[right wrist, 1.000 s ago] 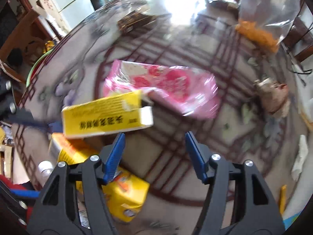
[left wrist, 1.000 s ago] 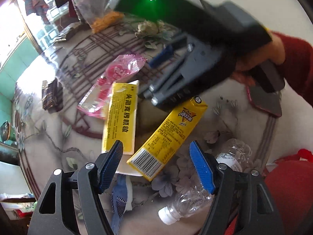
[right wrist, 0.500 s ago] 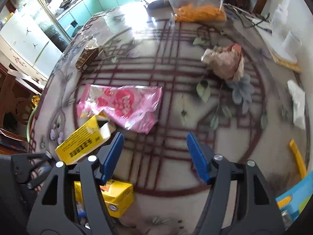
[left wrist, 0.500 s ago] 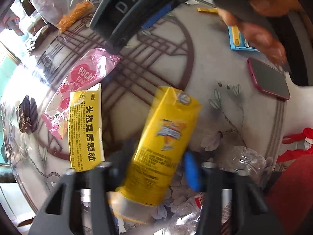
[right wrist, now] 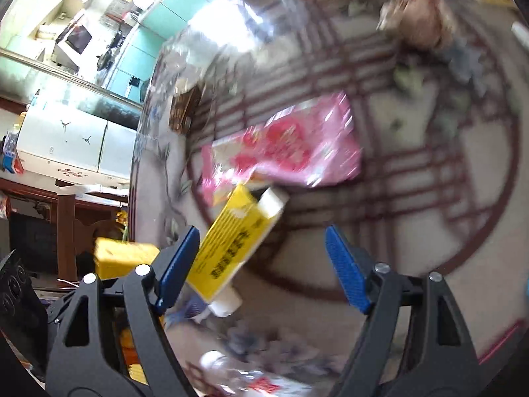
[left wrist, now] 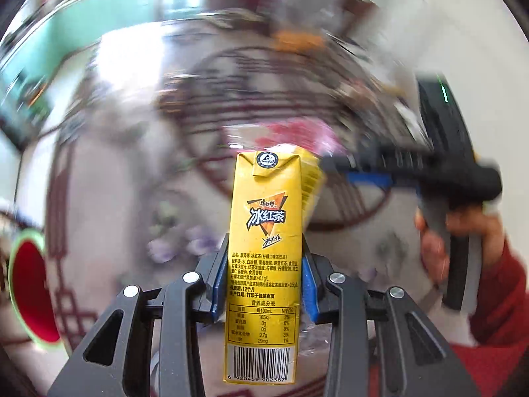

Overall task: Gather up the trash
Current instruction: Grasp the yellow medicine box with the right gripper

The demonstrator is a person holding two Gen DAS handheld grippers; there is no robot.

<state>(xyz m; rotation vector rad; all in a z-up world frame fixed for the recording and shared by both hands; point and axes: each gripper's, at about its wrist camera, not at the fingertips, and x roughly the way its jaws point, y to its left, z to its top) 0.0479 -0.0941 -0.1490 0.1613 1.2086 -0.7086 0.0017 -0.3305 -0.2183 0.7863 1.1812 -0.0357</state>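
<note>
Yellow iced-tea carton [left wrist: 264, 251], light and crushable, is clamped at mid-body by the left gripper [left wrist: 264, 281], lifted above the tabletop [left wrist: 125, 178]. Right gripper [right wrist: 261, 264] gapes empty near the yellow medicine box [right wrist: 231, 248].

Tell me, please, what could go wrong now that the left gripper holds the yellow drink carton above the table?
1. The left gripper pinches the yellow drink carton only near its lower half; the long top could swing or slip during this fast, blurred motion.
2. The right gripper sits close beside the carton's top, so the two might collide.
3. Squeezing may crush the carton; leftover drink could leak, though its contents are not visible.
</note>
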